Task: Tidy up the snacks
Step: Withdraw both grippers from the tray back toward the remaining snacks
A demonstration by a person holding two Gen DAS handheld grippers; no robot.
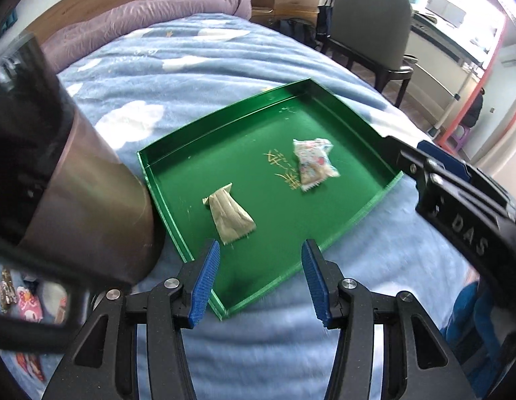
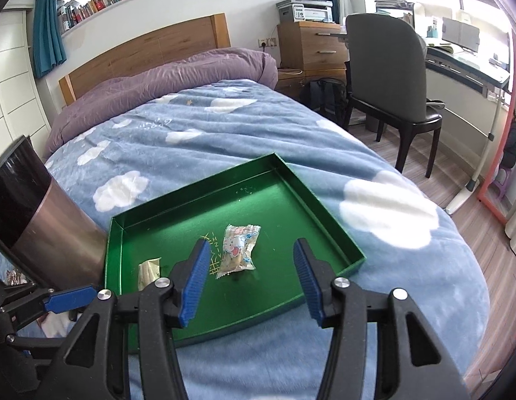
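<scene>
In the left wrist view, the left gripper point(image 1: 260, 278) hangs above the near edge of the green tray point(image 1: 177, 233) with its jaws apart and nothing between them. The beige snack packet point(image 1: 231, 214) lies on the tray floor just ahead of the left blue pad, its long axis running diagonally away to the left. The colourful candy packet point(image 1: 313, 163) lies further off, to the right. More snacks point(image 1: 27, 310) lie on the blanket at the far left, beside a metal cylinder point(image 1: 91, 206). In the right wrist view, the right gripper point(image 2: 249, 281) is also open and empty; the candy packet point(image 2: 239, 248) lies just ahead, near its left pad, and seems the nearer one for this hand.
</scene>
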